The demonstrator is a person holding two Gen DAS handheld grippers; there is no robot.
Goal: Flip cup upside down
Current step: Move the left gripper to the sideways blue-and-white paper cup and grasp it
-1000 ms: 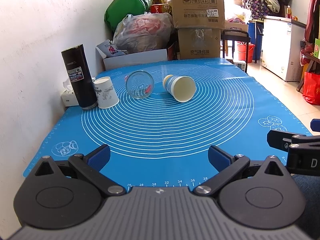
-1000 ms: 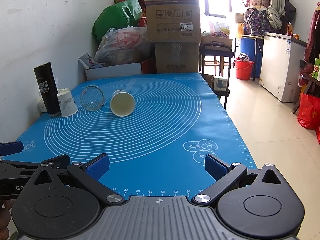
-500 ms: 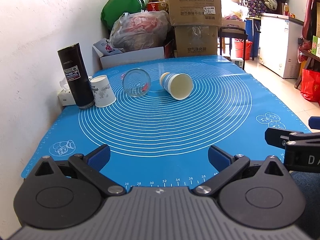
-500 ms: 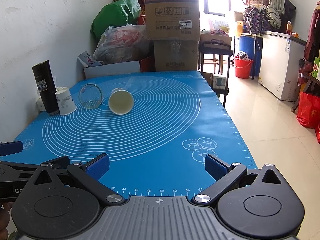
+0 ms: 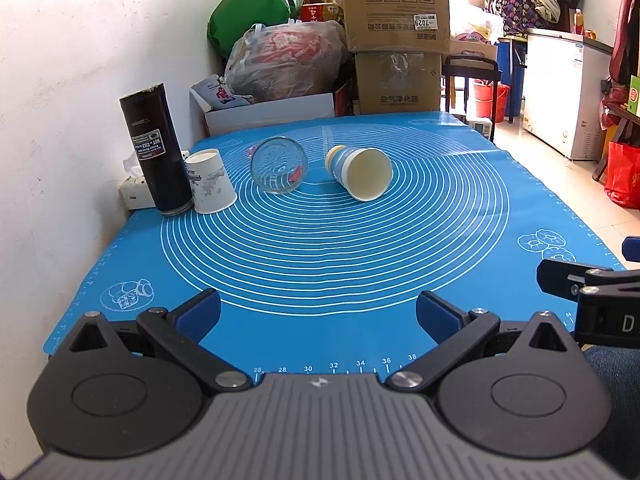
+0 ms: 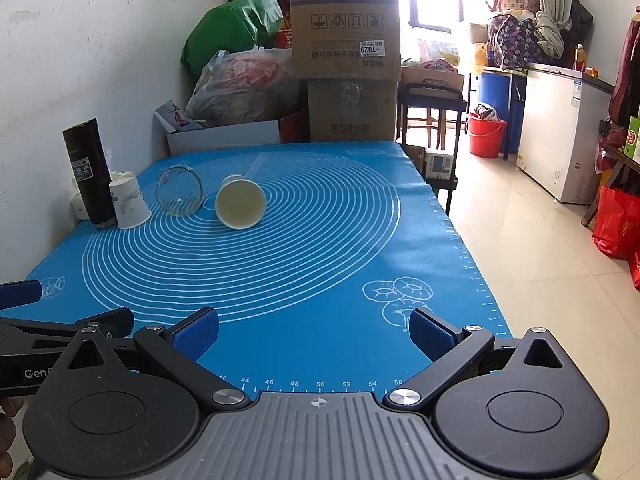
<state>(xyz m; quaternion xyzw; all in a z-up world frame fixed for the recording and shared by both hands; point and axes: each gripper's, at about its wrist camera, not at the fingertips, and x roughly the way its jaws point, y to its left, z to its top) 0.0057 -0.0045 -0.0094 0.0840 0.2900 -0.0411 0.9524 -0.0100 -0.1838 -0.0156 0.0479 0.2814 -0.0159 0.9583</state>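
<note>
**Both grippers wide apart at near mat edge; cups lying far ahead**

Left gripper (image 5: pixel 318 312): blue pads spread wide, nothing between them, held low over near edge of blue mat (image 5: pixel 460 216). Right gripper (image 6: pixel 314 326): same pose, pads apart, empty; its tip also shows at 3 o'clock in left wrist view.

Paper cup (image 5: pixel 360 172) w/ blue-banded wall lies on its side, mouth toward cameras, well apart from both grippers: approx. 12 o'clock from left gripper, approx. 11 o'clock from right gripper (image 6: pixel 240 204). Glass cup (image 5: pixel 279 164) also lies on its side, just beside paper cup at its 9 o'clock; gap between them visible. White cup (image 5: pixel 210 182) stands mouth-down further toward 9 o'clock, touching or nearly touching black cylinder (image 5: pixel 154 148), upright by wall. Cardboard boxes (image 5: pixel 396 36) stacked beyond far mat edge.
</note>
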